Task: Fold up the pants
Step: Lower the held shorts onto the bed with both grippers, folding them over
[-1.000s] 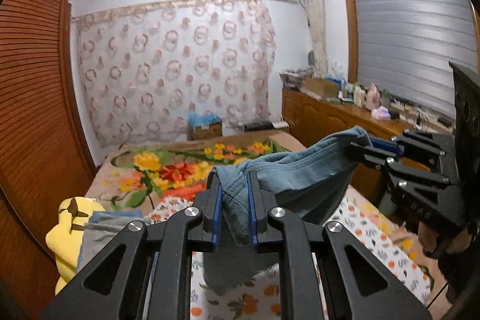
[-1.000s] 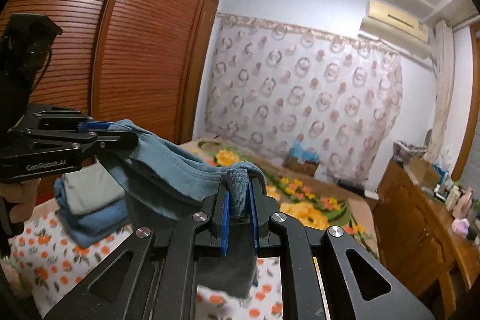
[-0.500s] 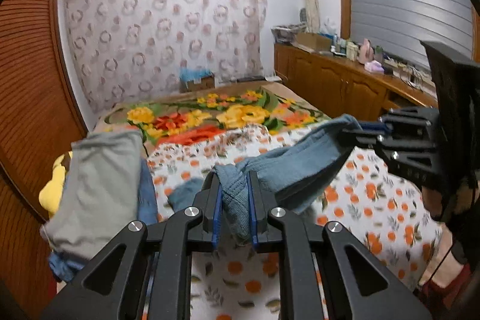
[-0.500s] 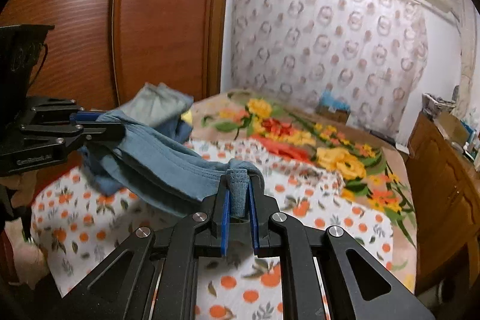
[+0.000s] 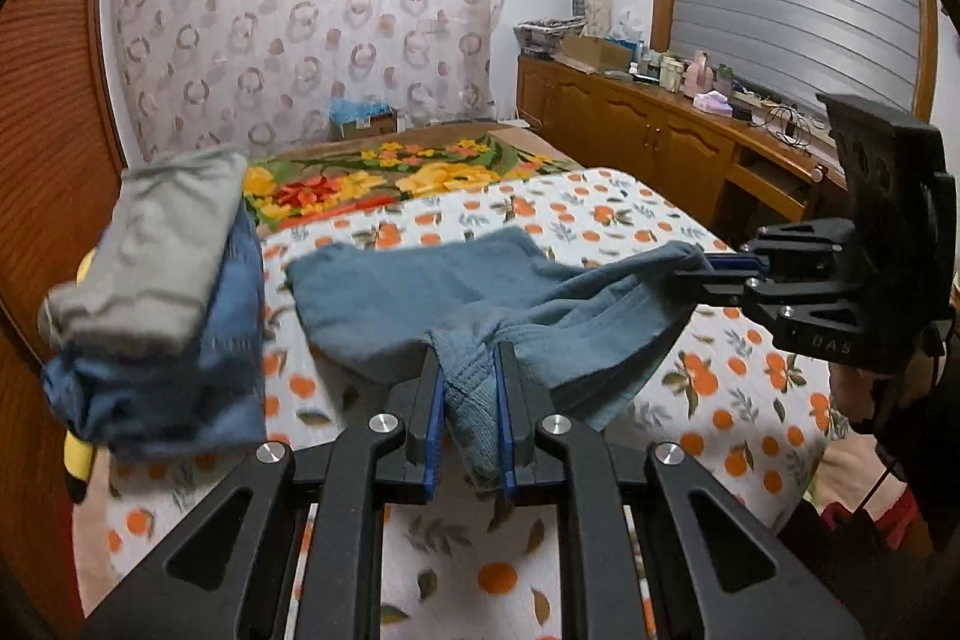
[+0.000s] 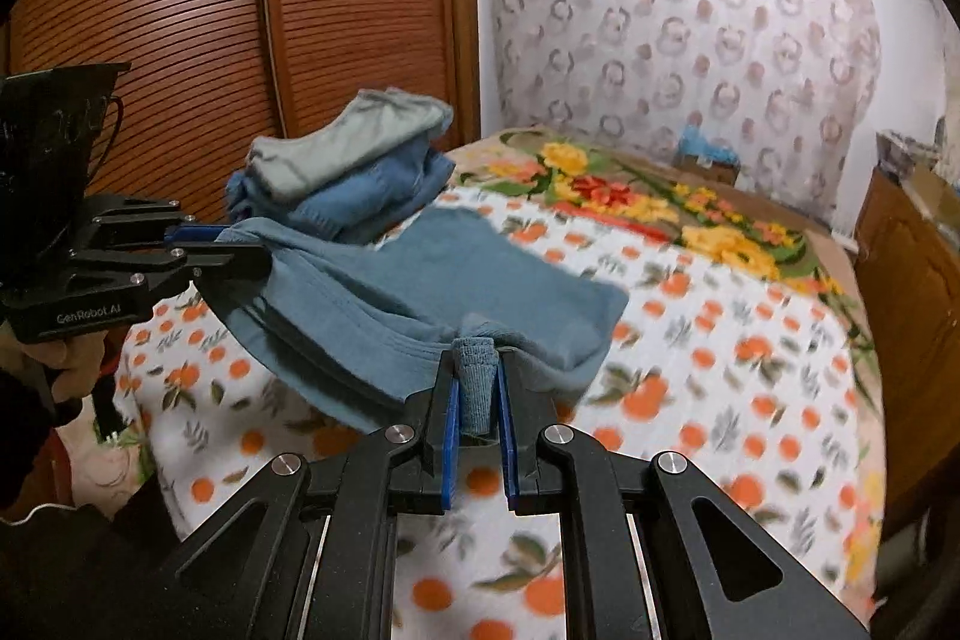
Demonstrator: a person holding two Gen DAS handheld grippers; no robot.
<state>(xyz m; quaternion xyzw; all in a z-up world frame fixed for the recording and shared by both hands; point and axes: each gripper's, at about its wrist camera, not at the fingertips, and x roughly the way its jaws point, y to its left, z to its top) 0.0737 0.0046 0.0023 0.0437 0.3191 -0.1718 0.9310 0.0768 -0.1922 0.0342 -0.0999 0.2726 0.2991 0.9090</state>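
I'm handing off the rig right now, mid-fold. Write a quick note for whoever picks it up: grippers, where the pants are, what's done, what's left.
Left hand-held gripper: shut on one bunched end of the blue pants.
Right hand-held gripper: shut on the other bunched end.
Pants: far part lies on the orange-print bedspread; the gripped edge hangs between the grippers above it.
Stack of folded clothes, grey on top of blue, sits beside them by the wardrobe.
Done: both ends gripped, far part laid down.
Left: probably set the held edge down, complete the fold, release.

Lighting: even indoor brightness, soft shadows. You get fisheye bending, dark corner rims, and motion blur on the bedspread (image 6: 750, 340).
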